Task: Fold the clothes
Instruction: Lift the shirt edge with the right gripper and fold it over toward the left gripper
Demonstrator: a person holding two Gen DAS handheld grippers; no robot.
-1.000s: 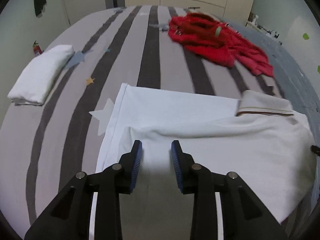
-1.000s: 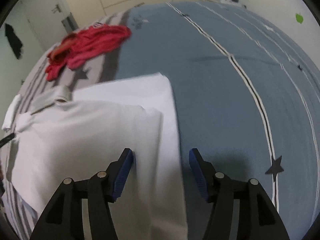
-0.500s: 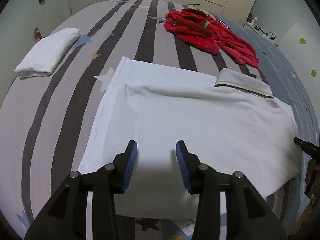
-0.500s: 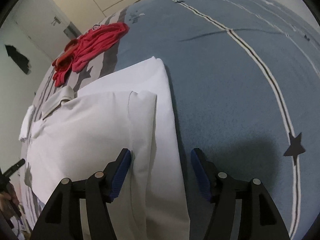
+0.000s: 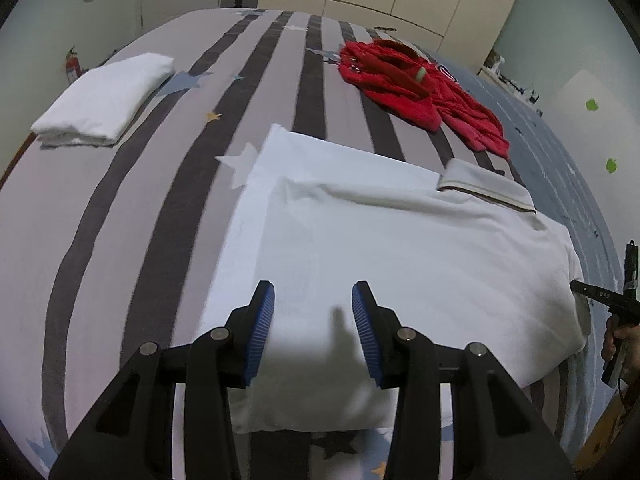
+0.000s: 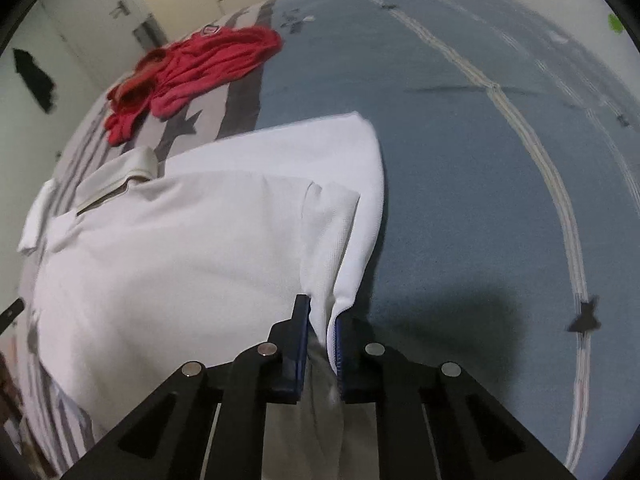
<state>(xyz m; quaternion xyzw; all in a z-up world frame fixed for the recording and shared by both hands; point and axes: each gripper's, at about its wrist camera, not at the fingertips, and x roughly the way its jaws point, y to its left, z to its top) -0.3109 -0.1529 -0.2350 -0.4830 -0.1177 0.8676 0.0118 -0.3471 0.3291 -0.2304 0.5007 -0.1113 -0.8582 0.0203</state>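
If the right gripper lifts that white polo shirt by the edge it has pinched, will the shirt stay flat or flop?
Likely flop: the white polo shirt already drapes in soft folds where the right gripper pinches its edge. It looks thin and light, so one grip should lift it. The collar seems a bit stiffer.

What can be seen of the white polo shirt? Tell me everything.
The white polo shirt lies flat on the bed, partly folded, of a fine knit. Its collar, with a thin dark line along its edge, faces the far side. One sleeve is folded in over the body. The right tool is shut on a fold at its edge; the left tool hovers open above it.
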